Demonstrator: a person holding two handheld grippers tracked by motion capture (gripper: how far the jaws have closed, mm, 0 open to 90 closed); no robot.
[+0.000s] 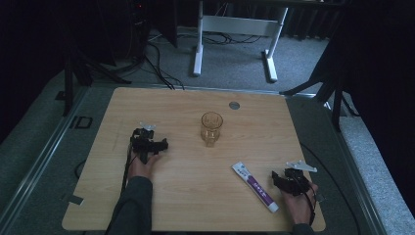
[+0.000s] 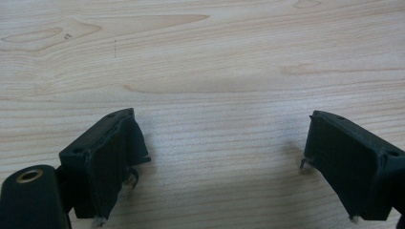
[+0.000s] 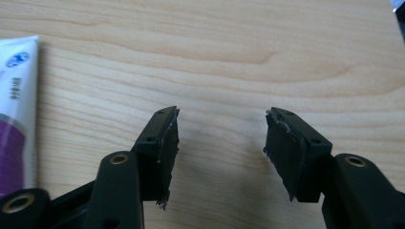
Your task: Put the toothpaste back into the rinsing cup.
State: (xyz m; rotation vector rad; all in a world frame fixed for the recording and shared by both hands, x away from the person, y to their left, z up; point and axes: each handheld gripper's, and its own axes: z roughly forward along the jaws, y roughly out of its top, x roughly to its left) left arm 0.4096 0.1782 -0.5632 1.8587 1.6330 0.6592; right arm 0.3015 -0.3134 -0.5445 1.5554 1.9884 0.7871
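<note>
An amber drinking glass (image 1: 211,127) stands upright near the middle of the wooden table (image 1: 195,205). A white and purple toothpaste tube (image 1: 255,186) lies flat toward the front right; its end shows as the tube (image 3: 16,109) at the left edge of the right gripper view. My left gripper (image 1: 146,140) rests on the table left of the glass, and the left gripper (image 2: 222,143) stands open over bare wood. My right gripper (image 1: 288,180) sits just right of the tube, and the right gripper (image 3: 220,138) is open with nothing between its jaws.
A round grey cap (image 1: 234,105) is set in the table near its far edge. Behind the table stand a white desk frame (image 1: 235,44) and black stands (image 1: 333,83) on the carpet, with cables trailing across the floor.
</note>
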